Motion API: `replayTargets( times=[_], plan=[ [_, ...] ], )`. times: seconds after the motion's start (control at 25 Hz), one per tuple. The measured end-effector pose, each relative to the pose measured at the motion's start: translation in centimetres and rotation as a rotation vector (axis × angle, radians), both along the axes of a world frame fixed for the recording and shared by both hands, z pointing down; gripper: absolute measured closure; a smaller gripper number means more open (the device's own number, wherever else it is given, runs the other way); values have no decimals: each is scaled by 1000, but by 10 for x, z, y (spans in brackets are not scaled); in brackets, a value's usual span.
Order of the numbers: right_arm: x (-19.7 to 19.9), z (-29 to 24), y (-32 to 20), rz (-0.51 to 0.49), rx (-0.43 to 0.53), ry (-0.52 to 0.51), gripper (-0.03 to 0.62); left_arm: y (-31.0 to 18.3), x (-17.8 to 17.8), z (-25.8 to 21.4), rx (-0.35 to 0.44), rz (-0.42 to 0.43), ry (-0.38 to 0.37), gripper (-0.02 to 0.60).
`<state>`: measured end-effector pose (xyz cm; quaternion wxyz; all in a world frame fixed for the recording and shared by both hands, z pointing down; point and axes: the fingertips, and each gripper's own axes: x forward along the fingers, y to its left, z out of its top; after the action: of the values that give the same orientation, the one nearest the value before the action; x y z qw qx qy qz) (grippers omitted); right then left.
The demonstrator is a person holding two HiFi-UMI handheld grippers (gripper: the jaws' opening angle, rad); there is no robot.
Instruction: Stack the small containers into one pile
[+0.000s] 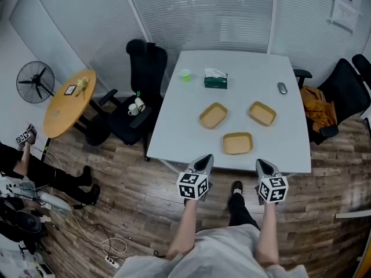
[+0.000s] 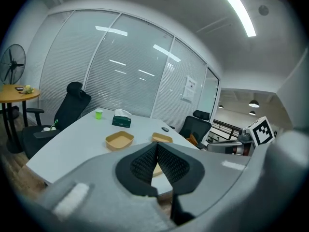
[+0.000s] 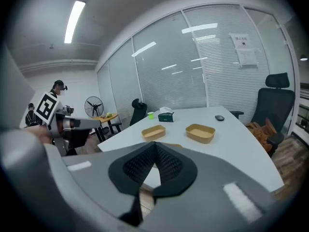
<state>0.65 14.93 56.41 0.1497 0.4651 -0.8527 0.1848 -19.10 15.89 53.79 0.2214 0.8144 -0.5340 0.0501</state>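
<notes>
Head view: left tool [image 1: 203,160], right tool [image 1: 264,164] pressed together, parallel, pointing toward table [image 1: 185,103].

bare table [image 1: 179,132] front edge, 3 containers [image 1: 237,143] spaced apart, tissue box [image 1: 215,81] behind

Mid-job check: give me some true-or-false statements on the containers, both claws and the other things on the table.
1. The near container, left container and right container lie apart, none stacked. True.
2. The left claw grips a container. False: it is shut and empty.
3. The tissue box stands beyond the containers, beside the green cup. True.
4. The computer mouse lies inside the right container. False: it lies on the bare white table.
5. The right claw is shut and empty. True.
</notes>
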Motion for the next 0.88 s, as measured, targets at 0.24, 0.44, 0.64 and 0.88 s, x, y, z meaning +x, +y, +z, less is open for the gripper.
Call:
replayTargets(
  times=[0.24,0.44,0.64,0.88],
  plan=[
    [11,15,-64,-14,-51,0,594,-59,11,18,-65,-23,-16,577],
    [10,30,-108,-52,-100,4,594,-102,12,38,-118,-60,-26,577],
    [11,55,-137,-80,-160,24,594,-126,15,66,-189,-102,-27,577],
    [11,93,-153,-88,-244,28,594,-131,15,111,-308,-122,-63,575]
  ],
)
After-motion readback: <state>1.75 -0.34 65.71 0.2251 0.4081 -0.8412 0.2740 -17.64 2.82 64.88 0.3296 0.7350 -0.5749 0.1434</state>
